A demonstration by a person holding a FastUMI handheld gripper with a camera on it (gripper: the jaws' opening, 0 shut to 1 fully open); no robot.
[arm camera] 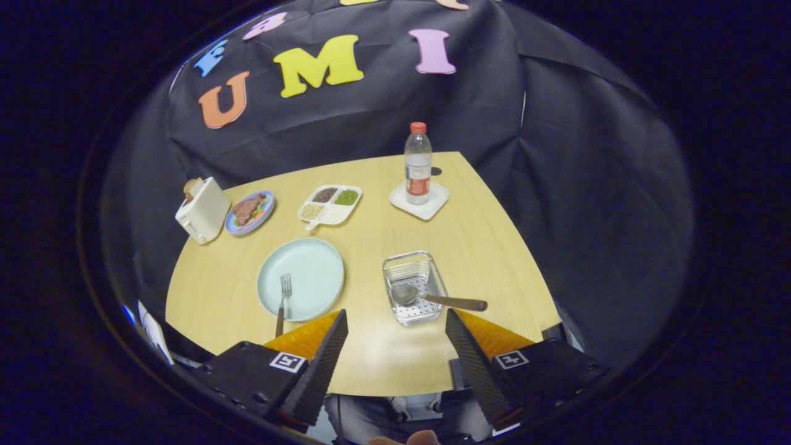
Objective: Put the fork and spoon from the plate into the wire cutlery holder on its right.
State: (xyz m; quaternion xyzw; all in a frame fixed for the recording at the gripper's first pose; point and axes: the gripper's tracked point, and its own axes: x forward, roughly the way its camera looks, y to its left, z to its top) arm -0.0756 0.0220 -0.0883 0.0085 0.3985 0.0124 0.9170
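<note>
Now the gripper (395, 346) hangs high above the table (494, 247), fingers spread wide and holding nothing. One down: the spoon (432, 298) lies in the wire cutlery holder (413, 287), handle poking out. Fork (283, 298) waits on the plate (309, 272), likely next.

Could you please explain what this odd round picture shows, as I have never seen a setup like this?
A person holds a two-finger gripper in one hand; the camera rides on it and looks forward along its fingers, which stand wide apart, holding nothing. Beyond them is a wooden table. On it lie a pale green plate with a fork, and to its right a wire cutlery holder with a spoon in it, handle sticking out over the rim. Farther back stand a toaster, a plate of food, a divided dish and a water bottle.
</note>
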